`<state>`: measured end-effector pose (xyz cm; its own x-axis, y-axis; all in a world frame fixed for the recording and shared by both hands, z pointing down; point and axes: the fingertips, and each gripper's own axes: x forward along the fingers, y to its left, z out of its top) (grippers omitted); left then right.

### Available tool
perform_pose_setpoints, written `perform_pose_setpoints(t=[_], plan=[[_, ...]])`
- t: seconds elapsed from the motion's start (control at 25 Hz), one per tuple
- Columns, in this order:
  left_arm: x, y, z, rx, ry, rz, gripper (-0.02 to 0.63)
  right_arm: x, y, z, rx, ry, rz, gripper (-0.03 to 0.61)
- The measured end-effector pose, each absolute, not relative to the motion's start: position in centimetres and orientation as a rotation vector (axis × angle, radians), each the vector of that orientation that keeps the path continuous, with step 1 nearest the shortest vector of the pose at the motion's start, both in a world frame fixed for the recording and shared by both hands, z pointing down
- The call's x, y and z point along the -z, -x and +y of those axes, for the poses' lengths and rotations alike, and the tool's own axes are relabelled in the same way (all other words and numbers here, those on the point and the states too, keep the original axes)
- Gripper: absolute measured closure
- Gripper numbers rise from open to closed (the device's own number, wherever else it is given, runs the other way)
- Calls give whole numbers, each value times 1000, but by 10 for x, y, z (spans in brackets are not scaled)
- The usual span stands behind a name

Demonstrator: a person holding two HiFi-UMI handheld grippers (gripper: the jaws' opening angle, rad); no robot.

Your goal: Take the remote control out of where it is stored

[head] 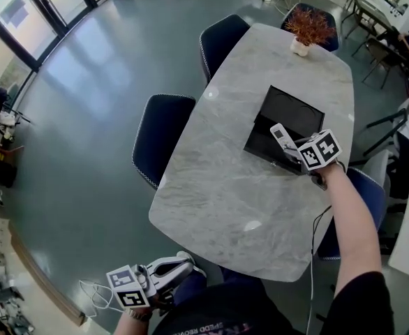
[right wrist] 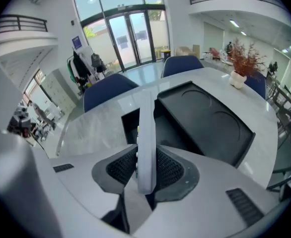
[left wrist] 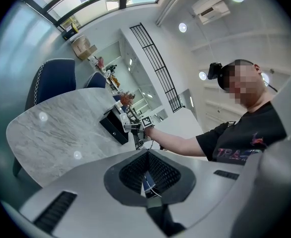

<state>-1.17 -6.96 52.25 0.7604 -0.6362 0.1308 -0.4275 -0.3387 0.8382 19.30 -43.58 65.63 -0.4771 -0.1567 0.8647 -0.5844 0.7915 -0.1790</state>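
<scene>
A white remote control point(head: 282, 136) stands nearly upright above the open black box point(head: 261, 145) on the marble table point(head: 218, 201). My right gripper point(head: 293, 152) is shut on its lower end. In the right gripper view the remote control point(right wrist: 146, 133) rises edge-on between the dark pads point(right wrist: 170, 168), over the box base point(right wrist: 129, 127) and beside the flipped-back lid point(right wrist: 205, 118). My left gripper point(head: 180, 265) hangs low by the person's lap, off the table's near edge, jaws together with nothing in them. The left gripper view shows the box point(left wrist: 113, 128) far off.
A small vase of red dried twigs point(head: 308, 28) stands at the table's far end. Dark blue chairs point(head: 164, 137) point(head: 222, 39) line the left side, another sits at the right under the person's arm point(head: 351, 222). Grey floor surrounds the table.
</scene>
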Motion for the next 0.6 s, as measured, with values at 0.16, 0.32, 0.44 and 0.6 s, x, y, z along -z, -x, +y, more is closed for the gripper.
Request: perform_pose_setpoints(t=[0.16, 0.32, 0.44, 0.6], plan=[[-515, 15, -72, 255, -2023, -749, 611, -617, -195, -420, -866, -706, -2244, 462], [-509, 18, -68, 241, -2061, -687, 611, -568, -193, -391, -1118, -872, -2466, 462], [-506, 22, -63, 239, -2083, -640, 611, -540, -187, -353, -1276, -941, -2579, 462], [-495, 24, -55, 237, -2126, -560, 611, -510, -171, -291, -1441, -945, -2689, 462]])
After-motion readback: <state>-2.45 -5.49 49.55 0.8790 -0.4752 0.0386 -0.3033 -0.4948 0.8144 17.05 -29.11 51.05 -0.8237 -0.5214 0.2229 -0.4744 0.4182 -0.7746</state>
